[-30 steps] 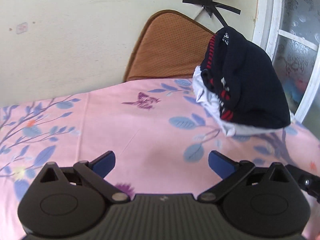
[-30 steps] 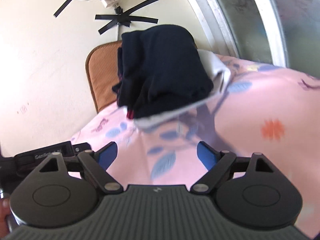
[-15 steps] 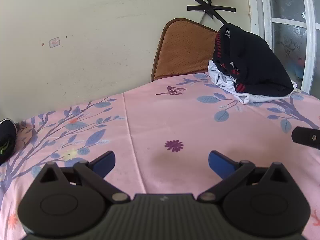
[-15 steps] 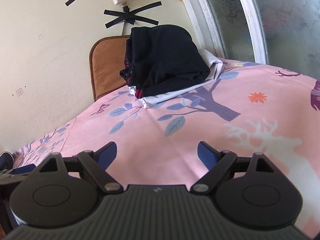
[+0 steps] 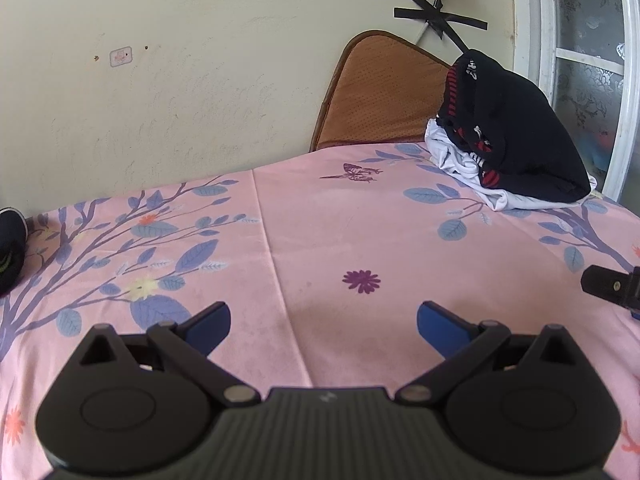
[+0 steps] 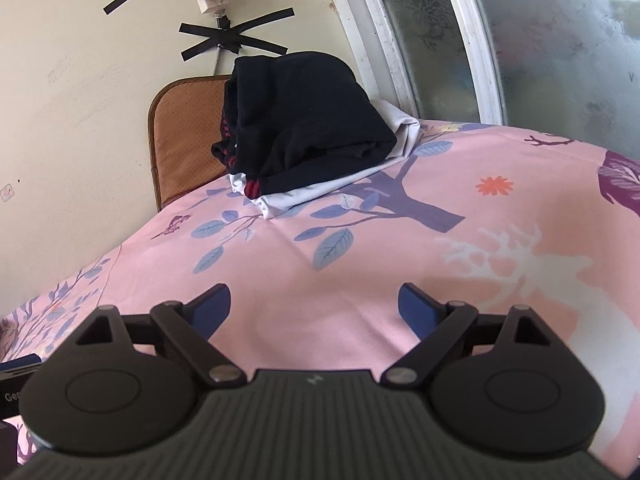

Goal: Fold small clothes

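A pile of small clothes sits at the far corner of the pink floral sheet (image 5: 320,240): a dark navy garment with red stripes (image 5: 516,136) on top of a white one (image 5: 464,160). The same pile shows in the right wrist view, navy (image 6: 304,120) over white (image 6: 320,196). My left gripper (image 5: 323,322) is open and empty, low over the sheet, well short of the pile. My right gripper (image 6: 314,306) is open and empty too, also short of the pile. Part of the right gripper's body (image 5: 612,288) shows at the left view's right edge.
A brown mesh cushion (image 5: 380,96) leans on the cream wall behind the pile. A power strip and black tape (image 6: 216,8) hang on the wall. A white-framed window (image 6: 460,40) stands to the right. A dark object (image 5: 10,248) lies at the sheet's left edge.
Both grippers have pulled back from the pile, which now looks smaller and farther. Both stayed open and empty. The pile has not moved.
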Demonstrator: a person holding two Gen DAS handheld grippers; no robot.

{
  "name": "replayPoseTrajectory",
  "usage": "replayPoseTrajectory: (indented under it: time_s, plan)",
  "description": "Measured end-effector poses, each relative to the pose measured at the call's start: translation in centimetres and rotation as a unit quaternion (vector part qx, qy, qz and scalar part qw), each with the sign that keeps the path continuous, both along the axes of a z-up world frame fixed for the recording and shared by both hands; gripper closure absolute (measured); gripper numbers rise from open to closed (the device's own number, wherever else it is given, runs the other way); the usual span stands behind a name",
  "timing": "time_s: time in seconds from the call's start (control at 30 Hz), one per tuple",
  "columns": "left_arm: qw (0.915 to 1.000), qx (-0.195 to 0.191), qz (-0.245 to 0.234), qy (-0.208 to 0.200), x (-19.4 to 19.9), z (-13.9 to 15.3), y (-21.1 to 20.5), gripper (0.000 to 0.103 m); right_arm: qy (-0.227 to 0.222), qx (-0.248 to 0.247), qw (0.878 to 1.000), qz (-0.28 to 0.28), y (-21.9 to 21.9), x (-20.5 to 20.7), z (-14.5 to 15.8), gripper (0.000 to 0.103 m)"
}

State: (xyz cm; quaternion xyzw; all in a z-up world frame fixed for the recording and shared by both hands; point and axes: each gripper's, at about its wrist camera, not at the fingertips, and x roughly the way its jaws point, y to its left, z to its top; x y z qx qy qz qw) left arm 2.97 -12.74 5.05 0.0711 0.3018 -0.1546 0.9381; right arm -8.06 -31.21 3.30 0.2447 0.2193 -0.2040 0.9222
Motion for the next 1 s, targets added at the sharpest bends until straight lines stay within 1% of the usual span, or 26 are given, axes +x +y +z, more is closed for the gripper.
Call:
replayPoseTrajectory:
  time_s: [0.33, 0.5, 0.77, 0.83, 0.9, 1.0]
  plan:
    - [0.9996, 0.020, 0.000, -0.020, -0.8, 0.2, -0.3, 0.000, -0.018, -0.004, 0.999, -0.028, 0.2, -1.0, 0.2, 0.008]
    - [0.9988, 0.029, 0.004, -0.040, -1.2, 0.4, -0.1, 0.000, -0.017, 0.012, 0.999, -0.025, -0.2, -0.9, 0.1, 0.007]
    - [0.9971, 0.049, 0.005, -0.057, -1.7, 0.3, -0.6, 0.000, -0.024, 0.025, 0.999, -0.017, -0.4, -0.9, -0.1, 0.007]
    - [0.9969, 0.059, -0.001, -0.052, -1.7, 0.0, -0.9, 0.000, -0.024, 0.026, 0.999, -0.015, -0.4, -0.8, -0.1, 0.007]
    - [0.9972, 0.066, -0.014, -0.033, -1.4, -0.3, -1.2, 0.000, -0.024, 0.028, 0.999, -0.013, -0.4, -0.8, -0.1, 0.007]
    - [0.9973, 0.068, -0.015, -0.023, -1.2, -0.5, -1.3, 0.000, -0.029, 0.032, 0.999, -0.010, -0.5, -0.9, -0.1, 0.006]
